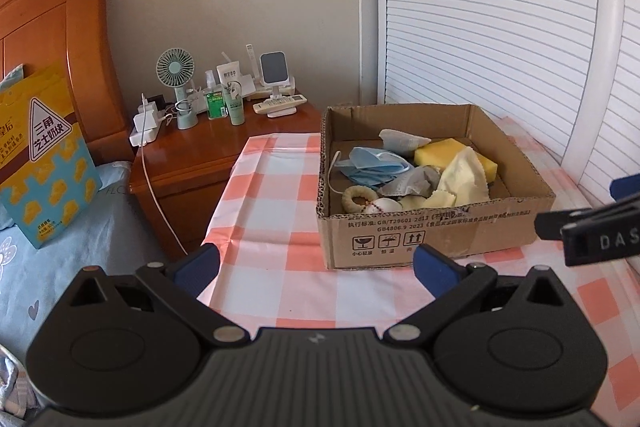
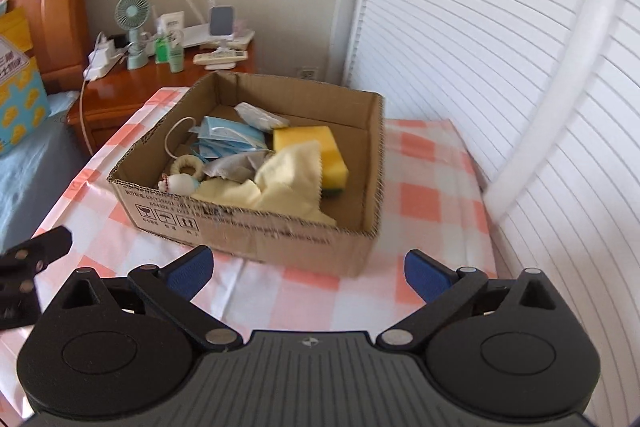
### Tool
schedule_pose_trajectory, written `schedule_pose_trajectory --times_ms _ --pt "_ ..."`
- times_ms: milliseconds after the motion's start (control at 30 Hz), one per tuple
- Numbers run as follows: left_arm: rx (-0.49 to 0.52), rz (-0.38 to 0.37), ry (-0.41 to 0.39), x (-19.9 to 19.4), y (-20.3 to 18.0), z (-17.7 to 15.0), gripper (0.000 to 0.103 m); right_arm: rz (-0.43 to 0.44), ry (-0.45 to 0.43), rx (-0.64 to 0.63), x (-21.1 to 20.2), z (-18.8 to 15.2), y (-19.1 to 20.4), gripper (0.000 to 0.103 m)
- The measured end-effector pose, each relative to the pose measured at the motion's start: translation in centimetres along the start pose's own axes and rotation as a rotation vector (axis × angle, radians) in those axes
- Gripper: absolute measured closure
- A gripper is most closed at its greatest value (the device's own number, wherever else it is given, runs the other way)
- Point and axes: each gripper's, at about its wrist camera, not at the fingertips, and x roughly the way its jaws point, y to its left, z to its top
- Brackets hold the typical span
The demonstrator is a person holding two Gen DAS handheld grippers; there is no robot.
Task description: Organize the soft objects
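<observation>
A cardboard box (image 1: 436, 239) (image 2: 256, 235) stands on the pink checked tablecloth (image 1: 280, 187) (image 2: 420, 195). In it lie a yellow sponge (image 1: 444, 151) (image 2: 316, 143), pale yellow cloths (image 1: 464, 179) (image 2: 288, 183), blue face masks (image 1: 372, 167) (image 2: 228, 137), a grey cloth (image 1: 408, 185) (image 2: 232, 167), a woven ring (image 1: 356, 199) (image 2: 186, 167) and a small white toy (image 1: 382, 205) (image 2: 180, 183). My left gripper (image 1: 316, 267) is open and empty, in front of the box's near wall. My right gripper (image 2: 308, 273) is open and empty, in front of the box's near right corner.
A wooden nightstand (image 1: 192, 163) (image 2: 120, 87) with a small fan (image 1: 178, 83) (image 2: 132, 23), bottles and chargers stands behind the table. A bed with a yellow-blue bag (image 1: 44, 163) is at the left. White louvred doors (image 1: 500, 7) (image 2: 500, 47) close off the right.
</observation>
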Motion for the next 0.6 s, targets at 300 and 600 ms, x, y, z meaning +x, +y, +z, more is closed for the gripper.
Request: schedule_pose_trajectory --times_ms 300,600 --pt "0.021 -0.062 -0.005 -1.0 -1.7 0.9 0.001 -0.058 -0.046 0.099 -3.4 -3.4 -1.0 0.000" --pt "0.038 -0.075 0.011 -1.1 -3.0 0.8 0.001 -0.049 -0.065 0.121 -4.1 -4.0 -1.3 0.000"
